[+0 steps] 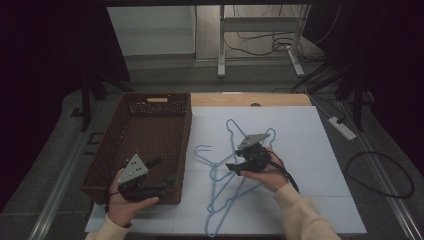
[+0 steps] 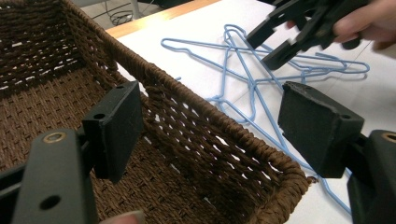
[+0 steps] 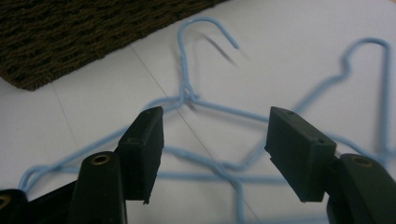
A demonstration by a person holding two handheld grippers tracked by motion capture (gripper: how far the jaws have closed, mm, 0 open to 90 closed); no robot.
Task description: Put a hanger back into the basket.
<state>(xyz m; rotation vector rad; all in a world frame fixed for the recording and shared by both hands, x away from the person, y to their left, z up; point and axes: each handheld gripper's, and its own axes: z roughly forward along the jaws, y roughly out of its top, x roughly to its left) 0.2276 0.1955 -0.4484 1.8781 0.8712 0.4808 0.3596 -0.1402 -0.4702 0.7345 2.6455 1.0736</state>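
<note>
Right gripper view: gripper (image 3: 212,154) agape above blue hangers (image 3: 224,140), seemingly not touching.

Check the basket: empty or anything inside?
Empty, as far as visible: the basket shows bare woven floor in the high and left gripper views; the hangers lie outside it.

Blue hangers (image 1: 227,170), brown woven basket (image 1: 150,135)

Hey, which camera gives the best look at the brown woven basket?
The high view: the whole basket shows there, all four walls, beside the blue hangers. The left gripper view gives only its near corner and woven floor up close. The right gripper view catches just a dark edge at top left.
</note>
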